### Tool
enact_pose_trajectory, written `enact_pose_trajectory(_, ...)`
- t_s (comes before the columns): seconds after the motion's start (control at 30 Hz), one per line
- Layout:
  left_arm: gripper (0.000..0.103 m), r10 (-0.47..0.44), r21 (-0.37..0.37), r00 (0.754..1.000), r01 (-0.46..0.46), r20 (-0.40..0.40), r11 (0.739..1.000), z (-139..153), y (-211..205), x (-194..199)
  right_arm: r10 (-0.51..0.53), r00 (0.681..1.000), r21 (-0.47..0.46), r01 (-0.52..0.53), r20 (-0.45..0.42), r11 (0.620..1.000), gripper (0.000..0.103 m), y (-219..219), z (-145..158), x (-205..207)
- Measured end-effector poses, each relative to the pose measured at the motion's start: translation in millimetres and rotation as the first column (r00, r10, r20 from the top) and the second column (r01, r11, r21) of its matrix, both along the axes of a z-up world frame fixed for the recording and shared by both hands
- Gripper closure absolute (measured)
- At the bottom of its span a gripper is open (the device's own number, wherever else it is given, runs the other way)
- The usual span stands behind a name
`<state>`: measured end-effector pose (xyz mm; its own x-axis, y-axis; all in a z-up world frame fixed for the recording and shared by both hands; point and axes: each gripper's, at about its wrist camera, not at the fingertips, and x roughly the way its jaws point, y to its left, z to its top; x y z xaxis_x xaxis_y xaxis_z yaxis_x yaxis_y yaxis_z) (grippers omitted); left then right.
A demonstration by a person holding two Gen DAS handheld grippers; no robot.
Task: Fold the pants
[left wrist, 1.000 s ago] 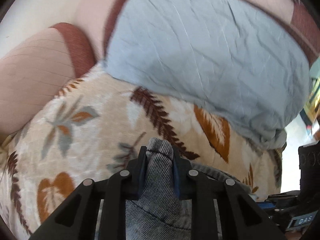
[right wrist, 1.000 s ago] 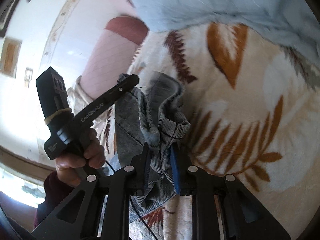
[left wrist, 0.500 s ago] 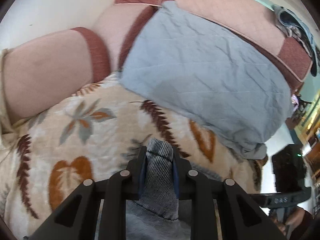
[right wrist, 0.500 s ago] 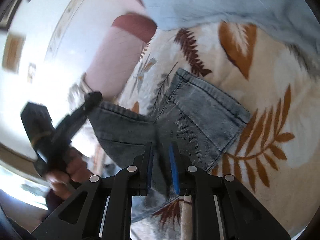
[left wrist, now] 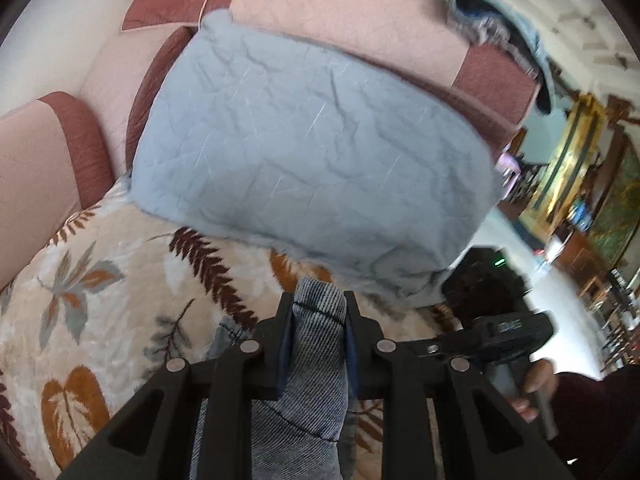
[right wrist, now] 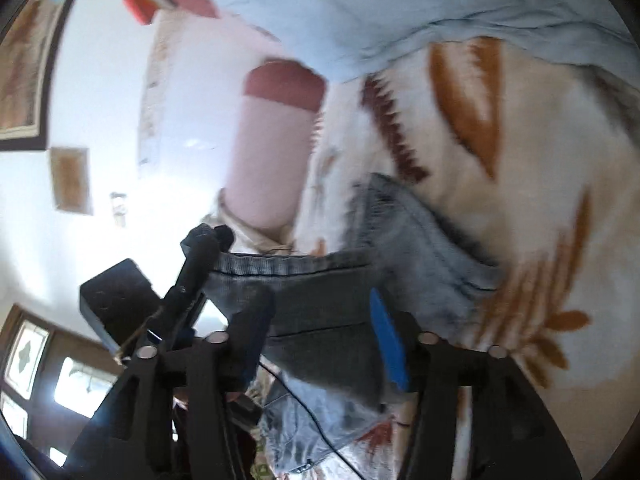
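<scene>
The pants are grey-blue denim (left wrist: 316,356). My left gripper (left wrist: 317,312) is shut on a bunched edge of them and holds it lifted above the leaf-patterned blanket (left wrist: 100,300). In the right wrist view the pants (right wrist: 344,288) stretch from the left gripper (right wrist: 204,248), which pinches their edge, down onto the blanket (right wrist: 540,200). My right gripper (right wrist: 320,308) is open, its jaws wide apart over the hanging denim, holding nothing. The right gripper also shows in the left wrist view (left wrist: 504,332), low at the right.
A light blue quilted cushion (left wrist: 312,148) leans on the pink and maroon sofa back (left wrist: 360,12). A sofa arm (left wrist: 36,168) rises at the left. More clothes (left wrist: 492,20) lie on the sofa top. The room floor (left wrist: 520,240) opens at the right.
My right gripper has let go of the pants and opened wide. The denim unrolled from a bunch and now hangs spread from the left gripper, which has risen and tilted back.
</scene>
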<state>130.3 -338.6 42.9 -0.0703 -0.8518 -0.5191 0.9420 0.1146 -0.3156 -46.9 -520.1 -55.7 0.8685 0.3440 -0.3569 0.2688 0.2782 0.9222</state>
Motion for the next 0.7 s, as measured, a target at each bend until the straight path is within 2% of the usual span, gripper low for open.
enact_pose_trajectory(0.03,0.079,-0.009,-0.028,1.000,0.008,-0.016,1.000,5,6,2,0.003,1.000,-0.003,-0.003,0.002,1.000,0.041,2,0,3)
enact_pose_trajectory(0.1,0.079,-0.032,-0.083,0.999,0.028,-0.043,0.996,14,17,8,0.019,0.999,0.011,-0.019,-0.032,1.000,0.041,8,-5,9)
enact_pose_trajectory(0.2,0.079,-0.046,-0.123,0.997,0.039,-0.056,0.992,21,20,12,0.043,0.998,0.051,-0.041,-0.041,0.998,0.037,12,-16,18)
enact_pose_trajectory(0.3,0.079,-0.047,-0.081,0.997,0.042,-0.063,0.996,14,13,13,0.029,0.999,0.075,-0.032,0.037,0.997,0.032,13,-14,21)
enact_pose_trajectory(0.37,0.079,-0.057,-0.072,0.997,0.052,-0.060,0.996,10,12,10,-0.019,0.997,0.034,0.016,0.075,0.999,0.027,14,-8,21)
enact_pose_trajectory(0.43,0.079,-0.075,-0.081,0.995,0.069,-0.063,0.994,10,13,7,-0.041,0.996,0.036,0.038,0.079,0.999,0.025,16,-12,26)
enact_pose_trajectory(0.53,0.079,-0.088,-0.082,0.994,0.083,-0.058,0.993,12,17,6,-0.029,0.999,0.109,0.026,0.032,0.994,0.025,16,-29,32)
enact_pose_trajectory(0.6,0.079,-0.100,-0.081,0.994,0.095,-0.049,0.992,15,21,4,-0.037,0.999,0.108,0.035,0.018,0.994,0.025,17,-34,35)
enact_pose_trajectory(0.7,0.079,-0.118,-0.090,0.993,0.114,-0.033,0.989,22,27,0,-0.027,0.997,0.116,0.018,0.069,0.993,0.025,19,-30,38)
